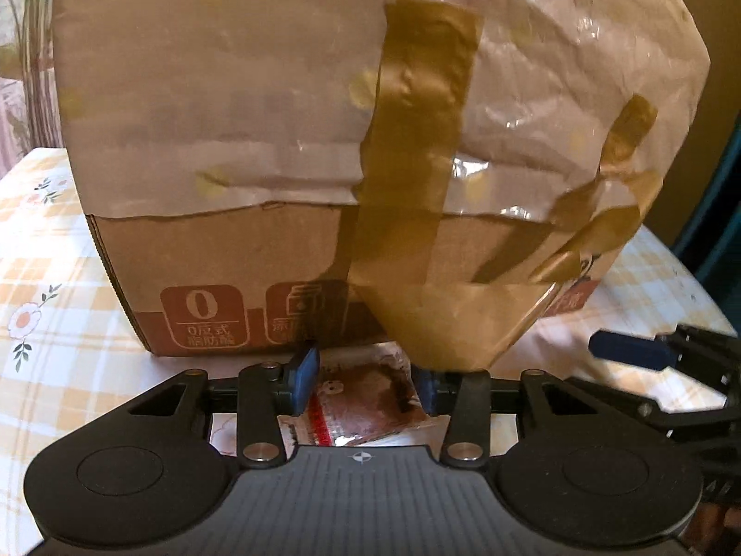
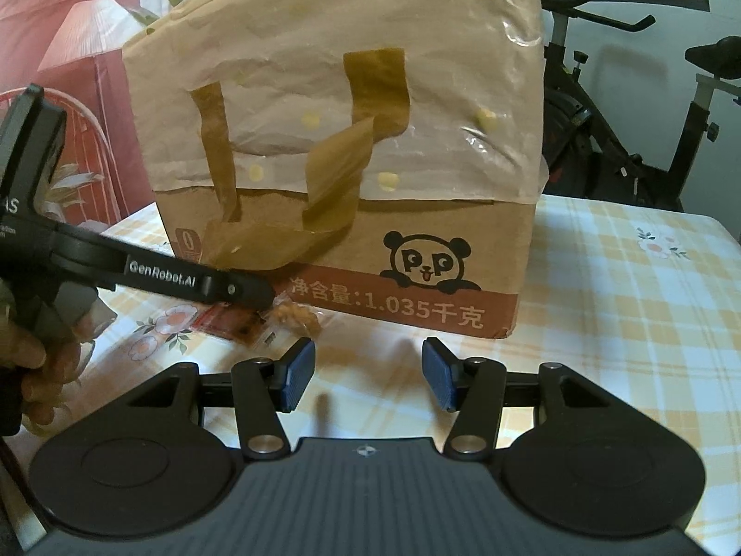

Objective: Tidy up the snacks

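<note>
snack packet (image 1: 366, 398) sits dead centre at the bottom of the left wrist view, flat on the bench (image 1: 60, 255), right between the blue pads of the left claw (image 1: 365, 382). the claw has pinched narrow onto it, pads pressing the packet's two side edges, so that's a grip by the look of it. the packet's long axis seems to run away from the camera, towards the cardboard box (image 1: 222, 278) just behind it (brown wrapper, red strip on the near-left edge, crinkly film). loose tape (image 1: 417, 185) dangles from the box and drapes over the right pad, worth watching, it could snag on a lift.

over in the right wrist view, the right claw (image 2: 368, 373) hangs half open above bare tablecloth, nothing between its pads. the left claw's arm comes in from the left of frame, tip down on the packet, and a second snack (image 2: 296, 317), pale and lumpy, lies just beside that tip, near the box's base. left hand is plainly the nearer one; the right stands well apart to the lower right.
</note>
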`<state>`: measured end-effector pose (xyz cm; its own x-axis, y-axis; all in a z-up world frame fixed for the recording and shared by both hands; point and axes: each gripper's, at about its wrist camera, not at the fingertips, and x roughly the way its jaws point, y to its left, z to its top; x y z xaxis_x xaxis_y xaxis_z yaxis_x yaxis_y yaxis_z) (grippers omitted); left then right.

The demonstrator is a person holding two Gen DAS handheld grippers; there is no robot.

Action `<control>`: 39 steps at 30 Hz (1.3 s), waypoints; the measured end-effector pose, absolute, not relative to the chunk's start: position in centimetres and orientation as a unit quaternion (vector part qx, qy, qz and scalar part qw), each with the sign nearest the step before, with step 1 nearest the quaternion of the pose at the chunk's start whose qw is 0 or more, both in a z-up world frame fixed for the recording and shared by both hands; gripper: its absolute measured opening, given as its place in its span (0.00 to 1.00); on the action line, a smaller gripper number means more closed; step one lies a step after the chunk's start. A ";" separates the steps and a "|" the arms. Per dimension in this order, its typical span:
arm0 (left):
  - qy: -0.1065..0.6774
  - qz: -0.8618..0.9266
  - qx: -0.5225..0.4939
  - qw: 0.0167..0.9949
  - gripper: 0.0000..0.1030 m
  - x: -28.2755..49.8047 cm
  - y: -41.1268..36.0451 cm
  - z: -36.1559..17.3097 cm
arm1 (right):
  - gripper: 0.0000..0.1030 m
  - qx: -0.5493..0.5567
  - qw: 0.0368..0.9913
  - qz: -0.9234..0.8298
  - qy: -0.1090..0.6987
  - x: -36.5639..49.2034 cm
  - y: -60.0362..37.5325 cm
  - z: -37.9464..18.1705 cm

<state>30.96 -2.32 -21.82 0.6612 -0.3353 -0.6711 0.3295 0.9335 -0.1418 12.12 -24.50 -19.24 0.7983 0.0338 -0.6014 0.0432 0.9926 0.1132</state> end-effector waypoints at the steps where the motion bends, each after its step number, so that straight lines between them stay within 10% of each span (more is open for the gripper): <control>1: 0.369 -0.185 -0.003 0.911 0.45 31.0 -2.2 -21.9 | 0.53 0.061 0.946 -0.002 0.318 12.1 -24.5 -19.2; 30: 0.383 -0.045 -0.052 0.921 0.44 24.6 1.5 -21.5 | 0.53 0.081 0.946 -0.008 0.315 12.0 -24.9 -19.3; 39: 0.353 -0.154 -0.046 0.922 0.67 23.6 2.7 -18.8 | 0.53 0.086 0.945 -0.008 0.315 12.1 -25.0 -19.3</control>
